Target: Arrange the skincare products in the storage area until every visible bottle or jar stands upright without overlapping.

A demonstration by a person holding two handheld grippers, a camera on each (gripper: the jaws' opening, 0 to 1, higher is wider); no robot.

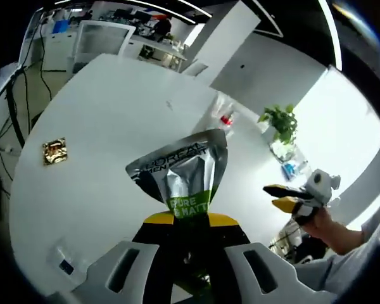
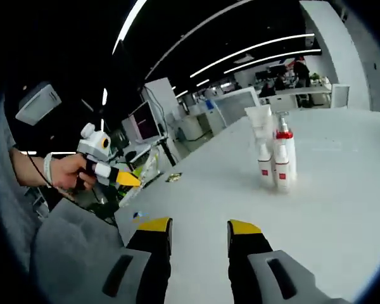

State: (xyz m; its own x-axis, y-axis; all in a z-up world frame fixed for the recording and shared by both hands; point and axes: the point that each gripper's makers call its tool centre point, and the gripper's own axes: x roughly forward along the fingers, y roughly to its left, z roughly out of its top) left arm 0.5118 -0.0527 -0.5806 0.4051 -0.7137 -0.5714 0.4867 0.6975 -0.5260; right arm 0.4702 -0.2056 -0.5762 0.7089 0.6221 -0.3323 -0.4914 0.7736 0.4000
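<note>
Silver foil with a green band marks the tube (image 1: 185, 177) that is pinched between the yellow-tipped jaws of the left gripper (image 1: 190, 221) in the left gripper view; it is held above the white table (image 1: 107, 126), its crimped flat end pointing away from the camera. Black lettering is seen across the silver part and white lettering on the green band. Farther along the table a small clear bottle with a red part (image 1: 226, 120) is seen, though it is too blurred for its pose to be judged. A small gold packet (image 1: 54, 151) lies flat on the table, well apart from the tube. At the right edge, the other gripper is held in a person's hand (image 1: 321, 218).

In the right gripper view, the jaws of the right gripper (image 2: 199, 229) are spread apart with nothing between them. A cluster of white bottles with red labels (image 2: 273, 155) is seen standing upright on the table, close together, one with a red pump top. The left gripper is seen at the left, gripped by a hand (image 2: 66, 171).
</note>
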